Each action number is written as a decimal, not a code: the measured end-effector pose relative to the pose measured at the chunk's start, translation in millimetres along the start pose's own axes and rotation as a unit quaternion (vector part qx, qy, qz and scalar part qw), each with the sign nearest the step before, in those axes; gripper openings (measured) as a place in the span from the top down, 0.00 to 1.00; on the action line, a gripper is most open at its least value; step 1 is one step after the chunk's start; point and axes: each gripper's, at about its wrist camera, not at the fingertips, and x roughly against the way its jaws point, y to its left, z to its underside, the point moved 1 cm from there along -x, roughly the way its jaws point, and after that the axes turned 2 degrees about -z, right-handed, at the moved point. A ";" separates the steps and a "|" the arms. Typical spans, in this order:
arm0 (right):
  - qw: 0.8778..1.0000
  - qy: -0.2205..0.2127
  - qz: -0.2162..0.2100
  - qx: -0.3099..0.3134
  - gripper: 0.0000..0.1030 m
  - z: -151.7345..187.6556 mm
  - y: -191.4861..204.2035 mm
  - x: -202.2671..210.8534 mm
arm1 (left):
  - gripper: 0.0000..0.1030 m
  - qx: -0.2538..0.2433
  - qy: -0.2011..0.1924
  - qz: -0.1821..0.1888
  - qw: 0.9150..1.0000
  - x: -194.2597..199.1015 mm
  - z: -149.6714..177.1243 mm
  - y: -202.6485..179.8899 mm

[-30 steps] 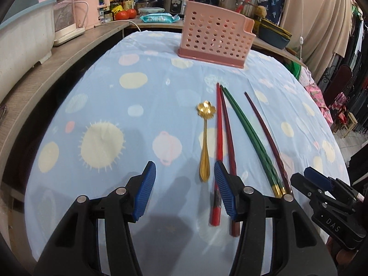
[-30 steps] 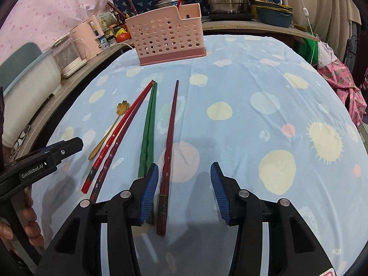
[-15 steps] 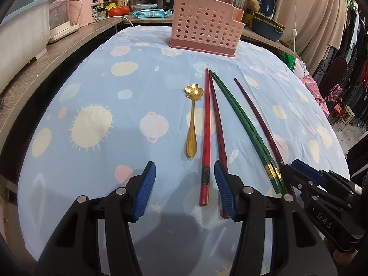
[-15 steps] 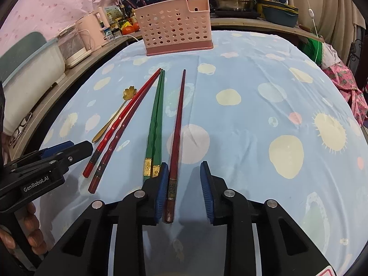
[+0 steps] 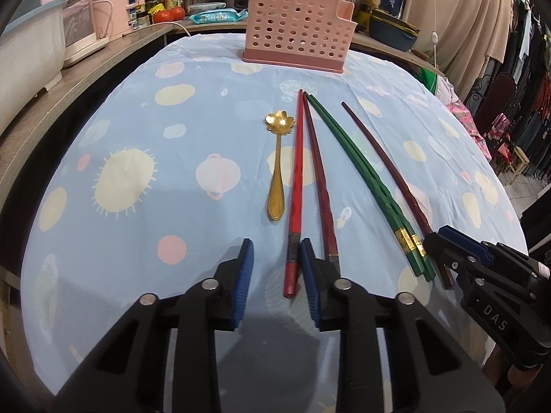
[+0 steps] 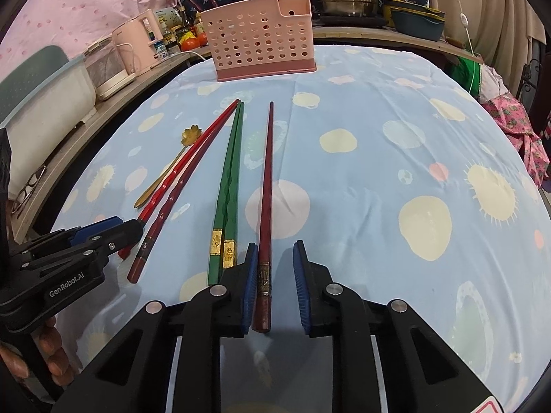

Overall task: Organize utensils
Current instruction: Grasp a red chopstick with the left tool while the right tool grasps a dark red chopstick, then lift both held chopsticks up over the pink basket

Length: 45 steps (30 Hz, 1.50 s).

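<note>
Worktop (image 5: 144, 227) under the blue spotted cloth; the pink perforated caddy (image 5: 296, 27) stands at its far end and serves as landmark. Both grippers have drawn back toward the near edge, farther from the caddy than a second ago, and both have narrowed. Left gripper (image 5: 277, 277): jaws part-closed, astride the butt of the bright red chopstick (image 5: 295, 186), not visibly pinching it; the dark red chopstick (image 5: 320, 186) lies just outside its right finger. Right gripper (image 6: 273, 278): jaws likewise narrowed around the butt of the lone maroon chopstick (image 6: 267, 186), left pad touching or nearly so, right pad apart. Judgement: a two-handed pickup is being lined up, one stick per hand, grasps not yet made. Green pair (image 6: 229, 186) lies between the two targets, tips pointing at the caddy; gold flower spoon (image 5: 277, 168) sits left of the red stick, nearer the caddy than the stick butts. Room: open cloth runs from stick tips to the caddy; a wide bare stretch lies right of the maroon stick. The near edge is close behind the grippers. Neighbouring sticks are tight beside each grasp; nudging is a risk.
</note>
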 end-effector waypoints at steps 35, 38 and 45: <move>0.998 -0.059 -0.029 -0.026 0.93 -30.5 -9.6 47.6 | 0.93 0.013 -0.061 0.050 0.997 59.8 -39.8 1.3; 0.996 -0.080 -0.030 -0.027 0.93 -44.5 -12.3 60.9 | 0.93 0.016 -0.080 0.052 0.995 70.0 -55.4 3.8; 0.990 -0.127 -0.036 -0.039 0.93 -83.4 -21.9 84.1 | 0.93 0.017 -0.127 0.050 0.990 90.7 -95.6 6.0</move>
